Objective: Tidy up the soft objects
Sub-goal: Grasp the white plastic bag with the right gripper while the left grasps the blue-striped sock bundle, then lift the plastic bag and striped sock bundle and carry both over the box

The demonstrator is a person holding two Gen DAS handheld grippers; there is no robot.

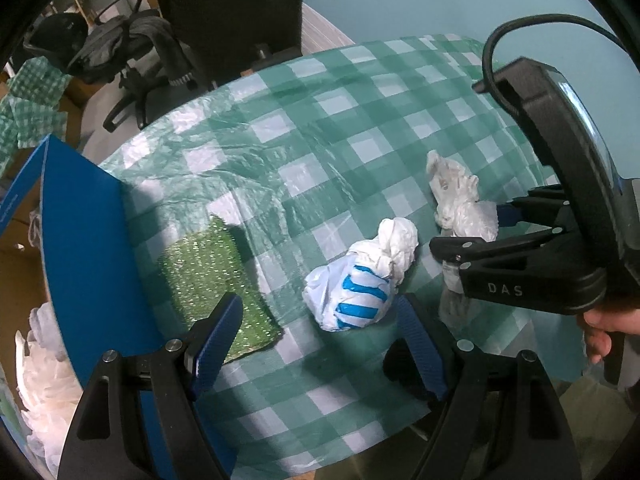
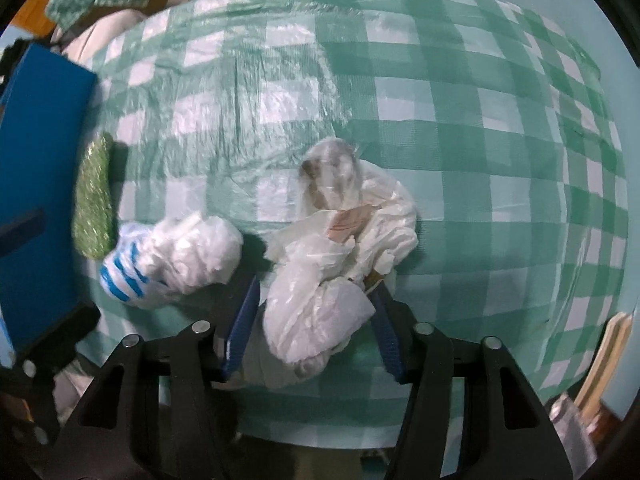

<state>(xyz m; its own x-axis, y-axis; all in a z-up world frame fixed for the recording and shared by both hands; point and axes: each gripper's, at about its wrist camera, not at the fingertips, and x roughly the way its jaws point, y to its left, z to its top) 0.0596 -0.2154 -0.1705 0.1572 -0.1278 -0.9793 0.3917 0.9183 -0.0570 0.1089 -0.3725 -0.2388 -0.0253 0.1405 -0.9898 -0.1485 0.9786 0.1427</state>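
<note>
Crinkly white plastic bag, light and slippery, sat between our right gripper pads, best pinched mid-bunch; left gripper spread.

A knotted white plastic bag with blue stripes is lying on the green-and-white checked tablecloth. A glittery green scouring pad is sitting left of it, beside a blue cardboard box. A crumpled translucent white plastic bag is lying right of the striped one.
</note>
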